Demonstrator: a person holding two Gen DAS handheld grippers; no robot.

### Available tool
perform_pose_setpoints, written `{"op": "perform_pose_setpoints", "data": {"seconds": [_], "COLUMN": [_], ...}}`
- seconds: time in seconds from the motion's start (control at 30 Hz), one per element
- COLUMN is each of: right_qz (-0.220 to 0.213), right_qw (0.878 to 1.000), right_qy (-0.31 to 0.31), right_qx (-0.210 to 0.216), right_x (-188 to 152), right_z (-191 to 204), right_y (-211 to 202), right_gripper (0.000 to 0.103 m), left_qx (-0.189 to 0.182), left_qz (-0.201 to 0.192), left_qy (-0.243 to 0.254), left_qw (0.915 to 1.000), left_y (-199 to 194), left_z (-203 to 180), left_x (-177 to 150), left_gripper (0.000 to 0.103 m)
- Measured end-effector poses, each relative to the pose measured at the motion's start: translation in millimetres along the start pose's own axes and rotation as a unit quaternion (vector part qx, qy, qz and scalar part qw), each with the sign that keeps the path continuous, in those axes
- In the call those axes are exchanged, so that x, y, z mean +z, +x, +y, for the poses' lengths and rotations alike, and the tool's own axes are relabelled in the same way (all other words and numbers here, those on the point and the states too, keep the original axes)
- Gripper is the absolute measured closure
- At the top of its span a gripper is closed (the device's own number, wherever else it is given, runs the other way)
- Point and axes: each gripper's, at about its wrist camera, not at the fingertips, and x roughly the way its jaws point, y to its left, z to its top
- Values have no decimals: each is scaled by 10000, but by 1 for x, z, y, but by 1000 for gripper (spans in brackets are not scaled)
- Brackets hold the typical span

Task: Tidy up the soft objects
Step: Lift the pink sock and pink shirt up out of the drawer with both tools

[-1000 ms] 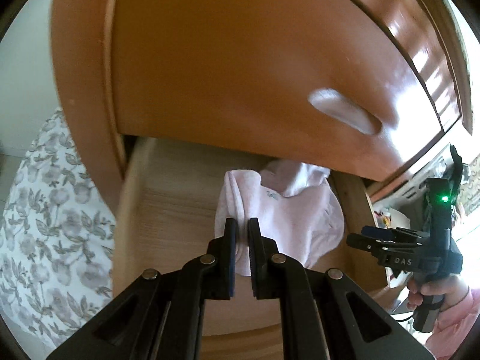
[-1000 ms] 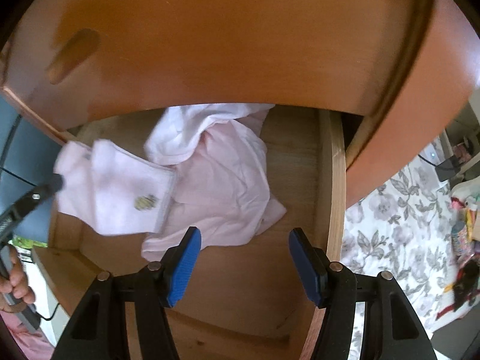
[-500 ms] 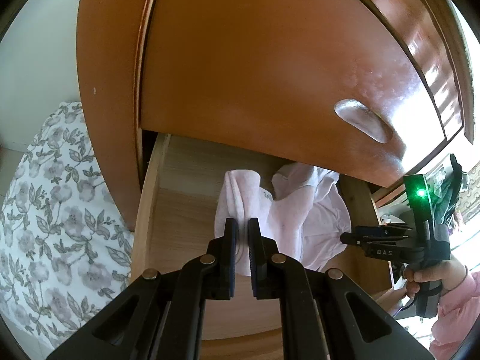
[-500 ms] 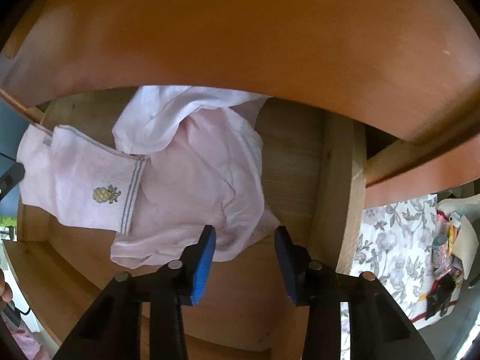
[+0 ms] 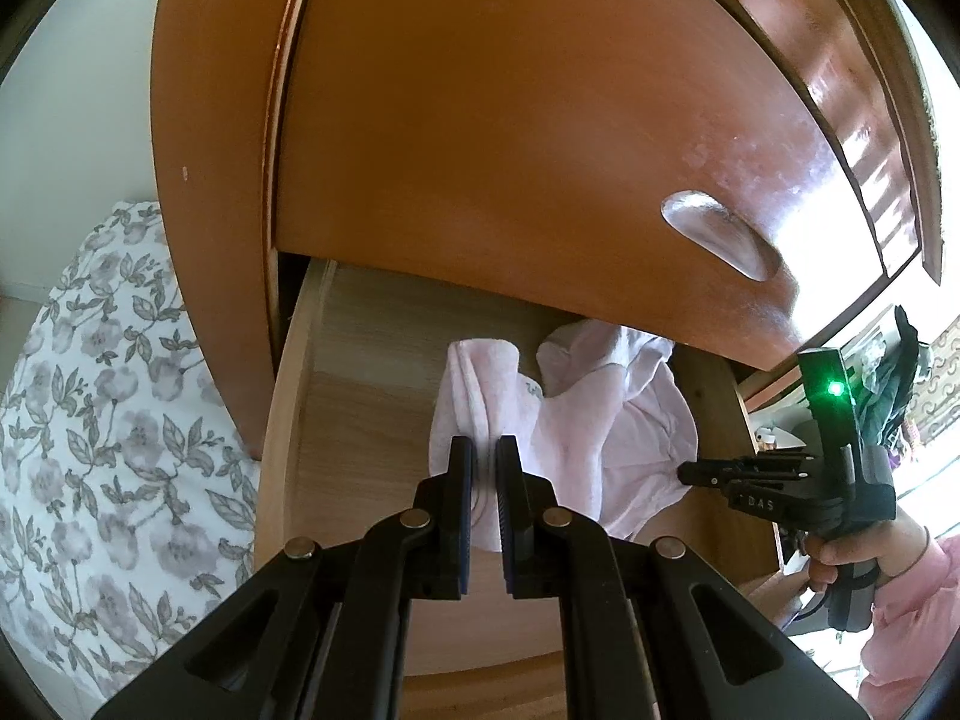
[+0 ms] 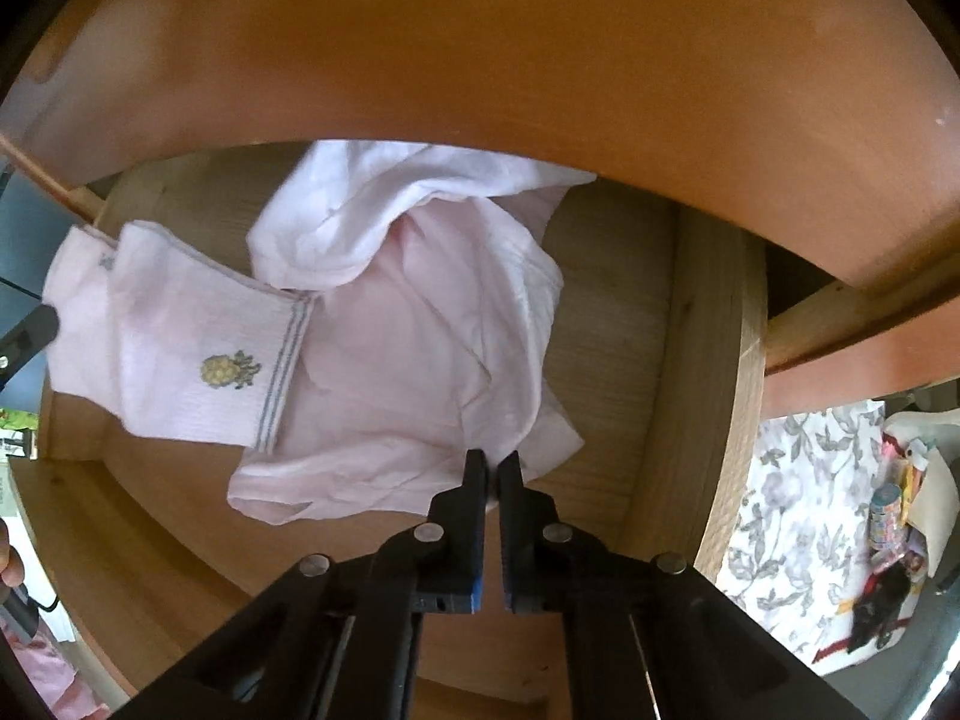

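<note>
Two tongs work inside an open wooden drawer: left tongs pinch a pink sock, right tongs clamp a crumpled pink garment.

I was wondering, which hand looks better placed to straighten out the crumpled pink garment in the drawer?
Right, probably. The right tongs are shut on the near edge of the crumpled pink garment in the drawer. The left tongs are already occupied, shut on the pink sock.
</note>
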Motion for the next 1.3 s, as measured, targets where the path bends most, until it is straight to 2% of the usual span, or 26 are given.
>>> {"op": "perform_pose_setpoints", "data": {"seconds": [0.27, 0.6, 0.7, 1.3], "right_qz": [-660, -1315, -1484, -2422], "right_qw": [9944, 9772, 9714, 9463], "right_qy": [341, 486, 494, 666], "right_qx": [746, 1594, 1787, 2037], "right_x": [-22, -57, -57, -81], "right_z": [-7, 3, -2, -15], "right_y": [-33, -79, -96, -175], "right_gripper": [100, 100, 100, 100], "left_qx": [-13, -83, -119, -80], "left_qz": [4, -47, -69, -404], "left_qy": [-42, -58, -63, 91], "left_qw": [10000, 9999, 9999, 9991], "left_y": [-3, -21, -27, -74], "left_z": [-1, -13, -17, -38], "left_x": [-6, -12, -14, -12], "left_gripper": [95, 95, 95, 96]}}
